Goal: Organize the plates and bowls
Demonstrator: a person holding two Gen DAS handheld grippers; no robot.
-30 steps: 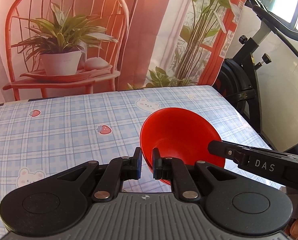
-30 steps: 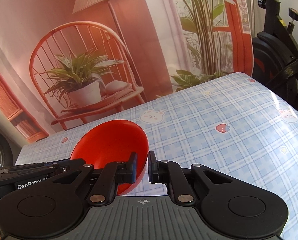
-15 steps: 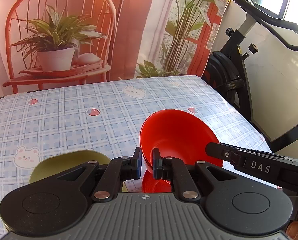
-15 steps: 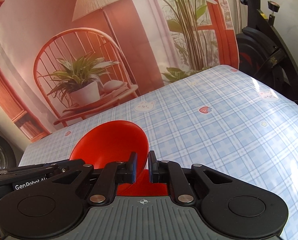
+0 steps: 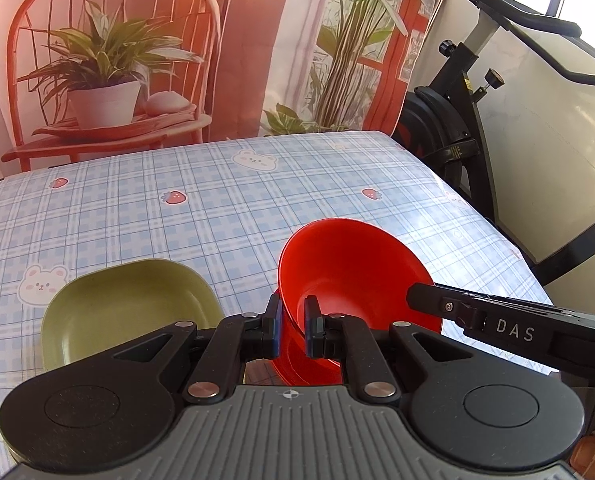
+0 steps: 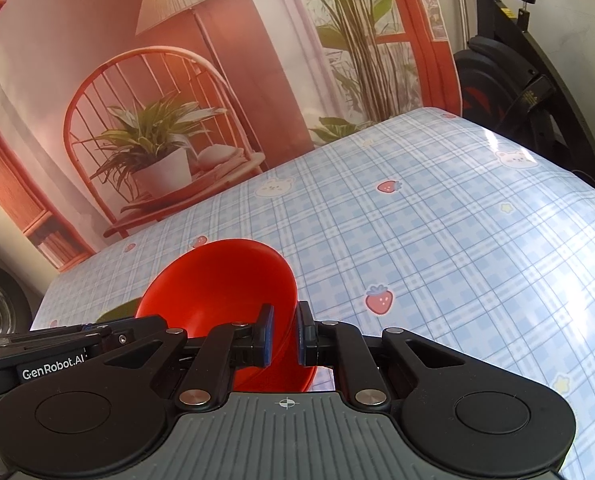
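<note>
Your table (image 5: 217, 200), covered in a blue plaid bear-and-strawberry cloth (image 6: 437, 240), carries a green square plate (image 5: 129, 308).

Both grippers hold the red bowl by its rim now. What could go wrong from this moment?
1. Each gripper, left and right, pinches only a thin edge of the red bowl; if the two hands drift apart or twist, the rim may slip out.
2. The bowl is tilted, so it may swing down if one grip is released first.
3. The green dish lies close on the table; lowering carelessly may knock it.
</note>
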